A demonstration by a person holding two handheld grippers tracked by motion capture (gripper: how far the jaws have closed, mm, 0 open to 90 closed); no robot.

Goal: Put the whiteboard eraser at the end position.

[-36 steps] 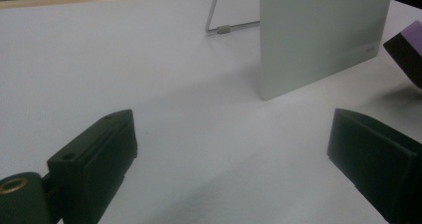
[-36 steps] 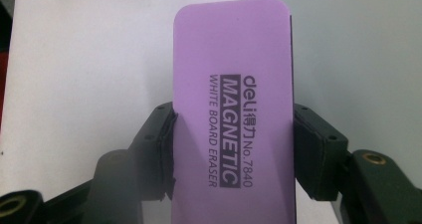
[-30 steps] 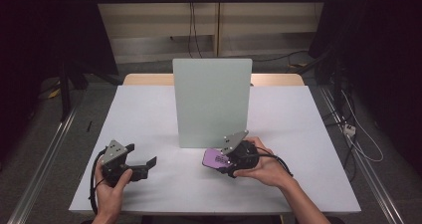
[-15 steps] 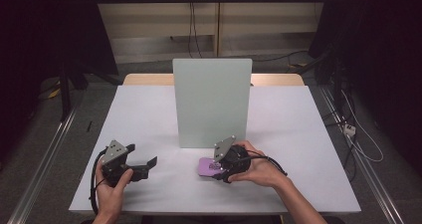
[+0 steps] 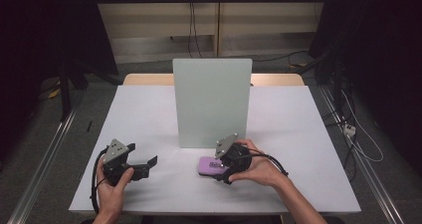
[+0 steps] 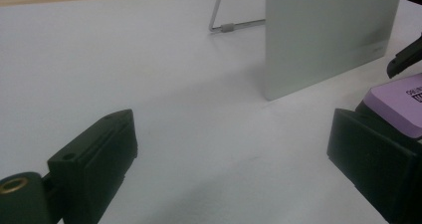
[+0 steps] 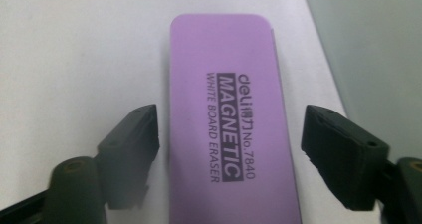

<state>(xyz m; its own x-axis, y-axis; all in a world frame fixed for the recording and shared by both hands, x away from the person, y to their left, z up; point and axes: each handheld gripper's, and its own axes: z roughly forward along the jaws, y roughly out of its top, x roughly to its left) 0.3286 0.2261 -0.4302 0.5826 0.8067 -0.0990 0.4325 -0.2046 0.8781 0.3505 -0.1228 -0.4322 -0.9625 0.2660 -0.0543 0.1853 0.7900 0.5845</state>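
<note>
A purple whiteboard eraser (image 5: 210, 165) (image 7: 224, 109), printed "MAGNETIC", lies flat on the white table (image 5: 298, 134) in front of the upright pale green board (image 5: 211, 102). My right gripper (image 5: 222, 168) (image 7: 234, 119) points at it from the right. Its jaws have just been opening and now stand open on either side of the eraser, with a gap at each pad. My left gripper (image 5: 148, 167) (image 6: 234, 129) rests low at the table's front left, open with nothing between its jaws. The left gripper view catches the eraser (image 6: 398, 102) past its right jaw.
The board (image 6: 328, 35) stands mid-table on a thin wire stand (image 6: 234, 26), just behind the eraser. A cable (image 5: 271, 159) trails from the right gripper over the hand. The table's front edge lies close to both hands.
The right gripper came down and slightly toward the front with the eraser, set it on the table, and opened its jaws off it. The left gripper kept still.
</note>
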